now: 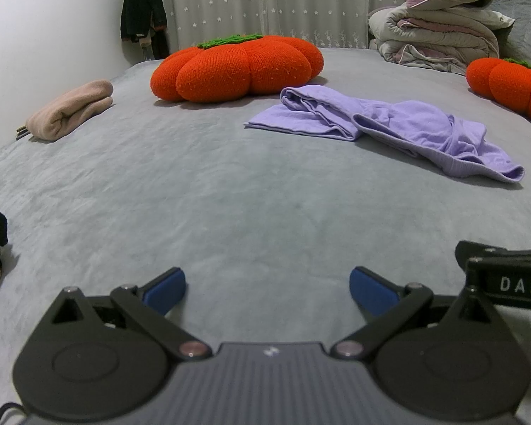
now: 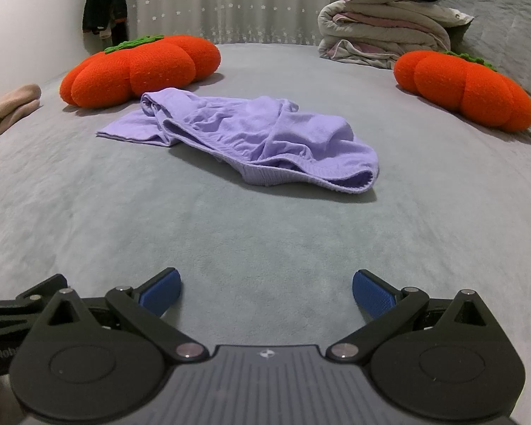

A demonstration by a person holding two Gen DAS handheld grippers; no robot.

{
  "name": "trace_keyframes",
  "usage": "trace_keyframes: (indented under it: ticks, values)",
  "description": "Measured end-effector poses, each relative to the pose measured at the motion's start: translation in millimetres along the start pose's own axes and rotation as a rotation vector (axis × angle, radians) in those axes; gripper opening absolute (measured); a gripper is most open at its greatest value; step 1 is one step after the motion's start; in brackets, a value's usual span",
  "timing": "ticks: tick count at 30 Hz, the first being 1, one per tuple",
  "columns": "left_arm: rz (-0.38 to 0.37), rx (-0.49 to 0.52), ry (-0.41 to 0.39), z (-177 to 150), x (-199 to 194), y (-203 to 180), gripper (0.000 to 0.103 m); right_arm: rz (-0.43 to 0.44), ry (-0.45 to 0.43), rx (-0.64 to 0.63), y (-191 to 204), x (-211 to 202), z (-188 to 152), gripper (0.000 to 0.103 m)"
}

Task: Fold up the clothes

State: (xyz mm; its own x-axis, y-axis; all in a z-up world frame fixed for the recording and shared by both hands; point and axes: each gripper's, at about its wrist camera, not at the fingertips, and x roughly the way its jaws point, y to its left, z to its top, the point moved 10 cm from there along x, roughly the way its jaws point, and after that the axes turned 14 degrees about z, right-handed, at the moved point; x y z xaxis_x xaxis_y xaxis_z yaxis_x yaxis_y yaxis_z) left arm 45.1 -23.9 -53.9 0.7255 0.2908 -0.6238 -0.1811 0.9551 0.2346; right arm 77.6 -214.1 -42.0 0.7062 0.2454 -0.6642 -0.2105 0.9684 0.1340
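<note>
While both tools hang low over the bed, I see my left gripper (image 1: 267,288) with its blue-padded jaws spread wide and nothing between them, and my right gripper (image 2: 266,288) released the same way, also empty. The two sit side by side; the right one's black frame shows at the edge of the left wrist view. Under them stretches the soft grey plush bedspread (image 1: 230,219), bare and lightly creased in the near part.

Farther on lies the crumpled lilac knit garment (image 2: 251,138), unfolded, one flat panel reaching left and a ribbed hem bunched toward me; it is well apart from both grippers, nearly straight ahead of the right one and to the right of the left one. Off to the left rests a rolled pale pink cloth (image 1: 70,109). Just behind the garment sits a round orange knitted pumpkin cushion with a green top (image 1: 237,67), and a second orange cushion (image 2: 463,88) lies to the right.

At the back a stack of folded quilts topped by a mauve pillow (image 2: 389,24) stands before a grey star-patterned curtain (image 1: 265,3). A dark coat (image 1: 143,10) hangs by the white wall.
</note>
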Motion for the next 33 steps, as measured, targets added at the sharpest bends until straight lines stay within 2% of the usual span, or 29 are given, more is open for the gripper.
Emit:
trace_keyframes:
  ticks: [11, 14, 19, 26, 33]
  values:
    - [-0.02, 0.026, 0.016, 3.2, -4.4, -5.2, 0.103, -0.007, 0.007, -0.035, -0.6, -1.3, 2.9, 0.103]
    - [-0.031, 0.03, 0.033, 8.7, -4.7, -10.2, 0.103, -0.009, 0.009, -0.016, -5.7, -2.4, 5.5, 0.103]
    - [-0.029, 0.039, 0.017, 19.0, -10.3, -22.3, 0.103, -0.022, 0.011, 0.019, -16.8, -4.9, 10.5, 0.103]
    - [-0.023, 0.041, 0.041, 26.1, -0.3, -31.6, 0.103, -0.026, 0.016, 0.053, -30.9, -2.8, 16.2, 0.103]
    - [-0.011, 0.07, 0.022, 32.2, 7.0, -37.5, 0.103, -0.031, 0.026, 0.066, -41.5, 2.2, 18.9, 0.103]
